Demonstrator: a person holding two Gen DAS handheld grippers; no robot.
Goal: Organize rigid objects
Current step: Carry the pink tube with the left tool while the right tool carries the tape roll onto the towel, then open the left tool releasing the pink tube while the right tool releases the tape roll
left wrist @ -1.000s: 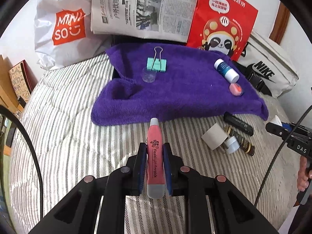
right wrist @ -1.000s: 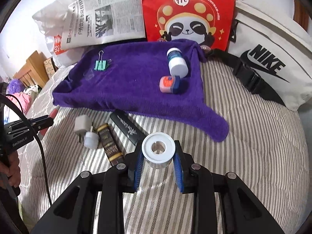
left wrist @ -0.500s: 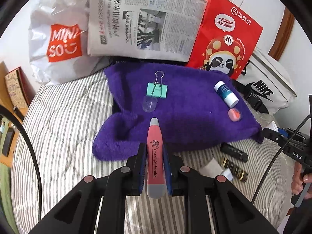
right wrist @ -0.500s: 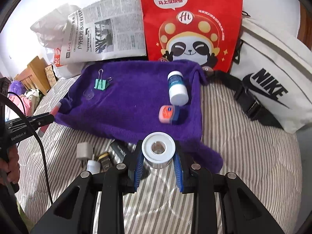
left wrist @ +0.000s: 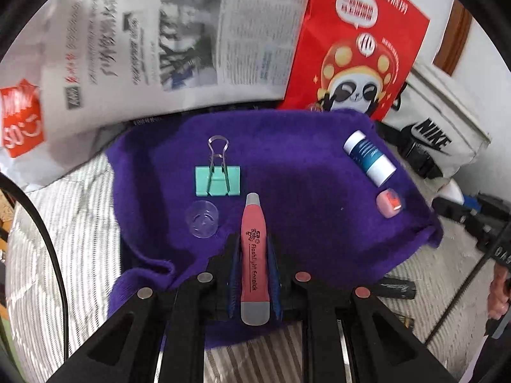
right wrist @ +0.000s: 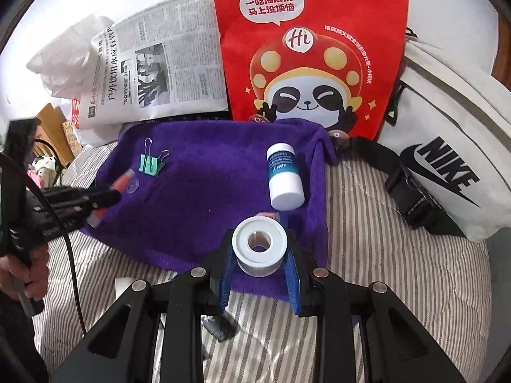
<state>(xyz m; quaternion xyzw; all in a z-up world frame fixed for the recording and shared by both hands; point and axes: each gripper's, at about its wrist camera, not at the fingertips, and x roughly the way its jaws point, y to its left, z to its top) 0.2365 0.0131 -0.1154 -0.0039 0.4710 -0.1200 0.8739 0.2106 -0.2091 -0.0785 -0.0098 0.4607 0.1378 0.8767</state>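
My left gripper (left wrist: 252, 249) is shut on a pink flashlight earpick pen (left wrist: 254, 255) and holds it over the purple towel (left wrist: 303, 172), its tip close to the green binder clip (left wrist: 217, 180) and a clear cap (left wrist: 202, 219). My right gripper (right wrist: 259, 255) is shut on a white tape roll (right wrist: 259, 245) over the towel's (right wrist: 207, 185) near edge. A white and blue bottle (right wrist: 283, 175) and a small pink jar (left wrist: 389, 203) lie on the towel's right side. The left gripper also shows in the right wrist view (right wrist: 99, 199).
A newspaper (left wrist: 179, 32), a red panda bag (right wrist: 306, 48), a white Nike bag (right wrist: 447, 159) and a Miniso bag (left wrist: 22, 118) stand behind the towel. A black tube (left wrist: 394, 285) lies on the striped bed (right wrist: 399, 271).
Both grippers have moved forward with their objects, from over the striped bed to over the purple towel. The loose items on the bed have dropped out of view below.
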